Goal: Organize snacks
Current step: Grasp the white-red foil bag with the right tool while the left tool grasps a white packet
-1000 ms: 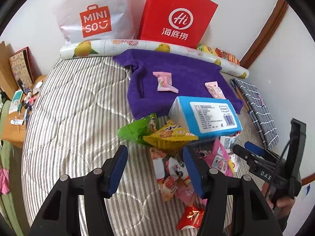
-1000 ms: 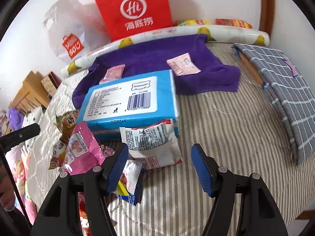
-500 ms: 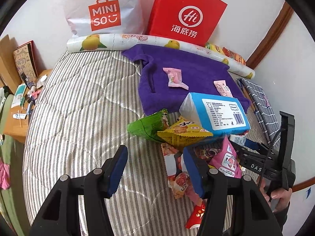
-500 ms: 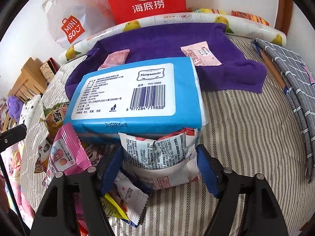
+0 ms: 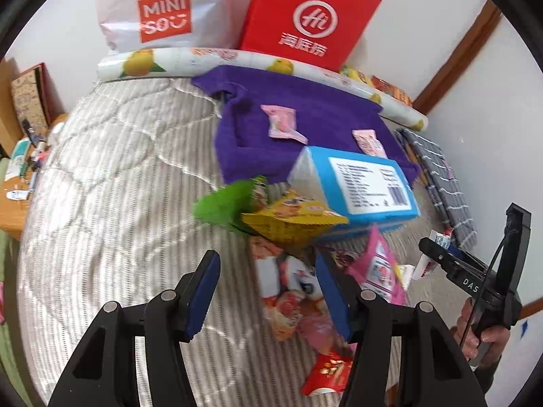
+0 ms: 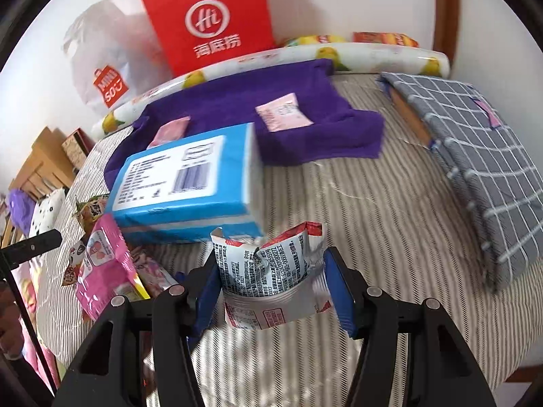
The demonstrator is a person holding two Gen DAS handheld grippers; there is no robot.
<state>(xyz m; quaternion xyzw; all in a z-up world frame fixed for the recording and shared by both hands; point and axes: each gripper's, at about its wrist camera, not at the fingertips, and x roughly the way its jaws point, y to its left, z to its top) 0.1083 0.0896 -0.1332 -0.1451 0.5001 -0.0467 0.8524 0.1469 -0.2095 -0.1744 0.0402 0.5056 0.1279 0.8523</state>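
On the striped bed, snacks lie heaped beside a blue tissue pack (image 6: 190, 183). My right gripper (image 6: 271, 264) is closing, and its blue pads press the sides of a white and red snack packet (image 6: 268, 281), which crumples between them. That gripper (image 5: 437, 251) also shows at the right of the left wrist view, held by a hand. My left gripper (image 5: 266, 261) stands open over a panda-print packet (image 5: 288, 274), gripping nothing. Close by lie a green packet (image 5: 224, 203), a yellow packet (image 5: 292, 220) and a pink packet (image 5: 380, 271). Two pink sweets (image 5: 281, 123) rest on the purple towel (image 5: 315, 108).
A red paper bag (image 5: 305, 17) and a white Miniso bag (image 5: 163, 10) lean on the wall behind a rolled fruit-print mat (image 5: 142, 62). A grey checked cloth (image 6: 475, 156) lies at the bed's right side. A wooden desk (image 5: 13, 210) stands left of the bed.
The right gripper moved in around the white and red packet, narrowed on it and drew it back from the tissue pack. The left gripper kept its opening and barely shifted.
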